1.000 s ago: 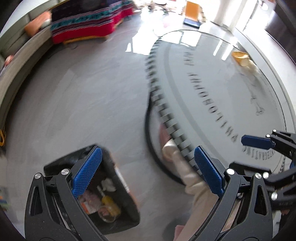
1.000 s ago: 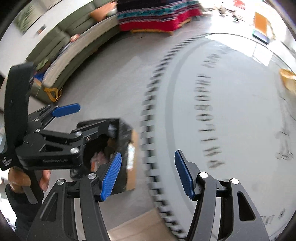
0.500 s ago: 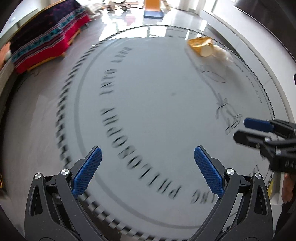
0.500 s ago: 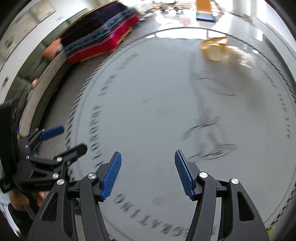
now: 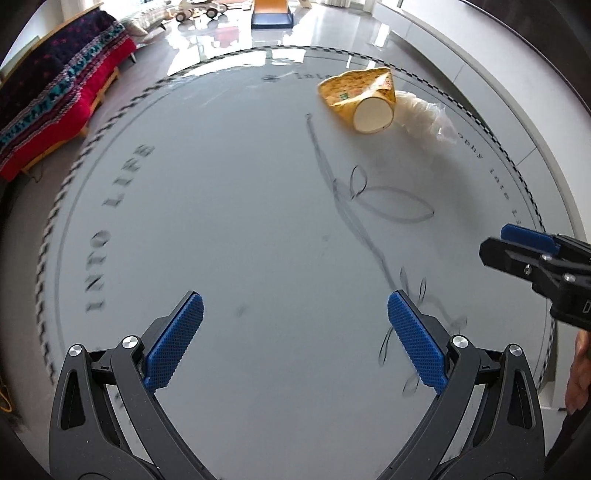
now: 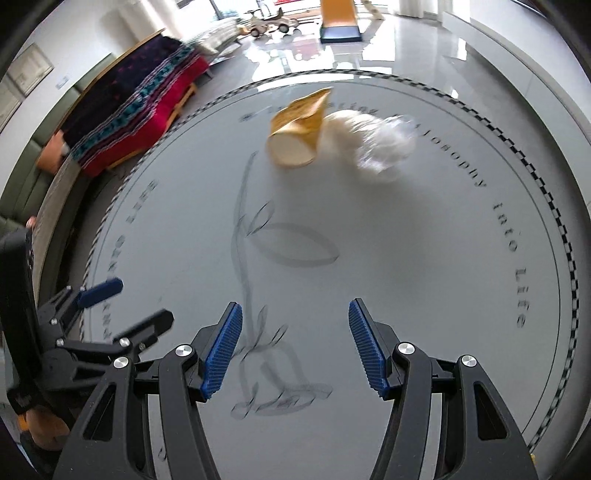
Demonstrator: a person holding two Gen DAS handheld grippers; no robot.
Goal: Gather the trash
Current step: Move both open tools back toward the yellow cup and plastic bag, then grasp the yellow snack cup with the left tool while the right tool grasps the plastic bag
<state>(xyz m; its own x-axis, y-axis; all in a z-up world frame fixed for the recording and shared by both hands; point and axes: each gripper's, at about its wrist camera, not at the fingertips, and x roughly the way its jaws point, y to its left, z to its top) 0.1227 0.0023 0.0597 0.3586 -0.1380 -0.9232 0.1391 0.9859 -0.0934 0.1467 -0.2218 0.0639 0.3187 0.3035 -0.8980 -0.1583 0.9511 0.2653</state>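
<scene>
A crushed yellow paper cup (image 5: 360, 99) lies on its side at the far part of the round grey table (image 5: 221, 221), with a crumpled clear plastic wrapper (image 5: 424, 115) touching its right side. Both also show in the right wrist view: the cup (image 6: 299, 134) and the wrapper (image 6: 376, 142). My left gripper (image 5: 294, 341) is open and empty above the near part of the table. My right gripper (image 6: 294, 349) is open and empty too, well short of the cup. Each gripper shows at the edge of the other's view.
The table (image 6: 424, 295) carries a printed flower drawing and lettering round its rim. A bench with a red and dark patterned blanket (image 5: 55, 96) stands to the left. A green sofa (image 6: 22, 181) runs along the left wall. Toys and a slide (image 6: 340, 18) lie far back.
Both grippers swung from the black trash bin on the floor at the table's left edge to over the table. The cup and wrapper now lie ahead and closer. Both stayed open.
</scene>
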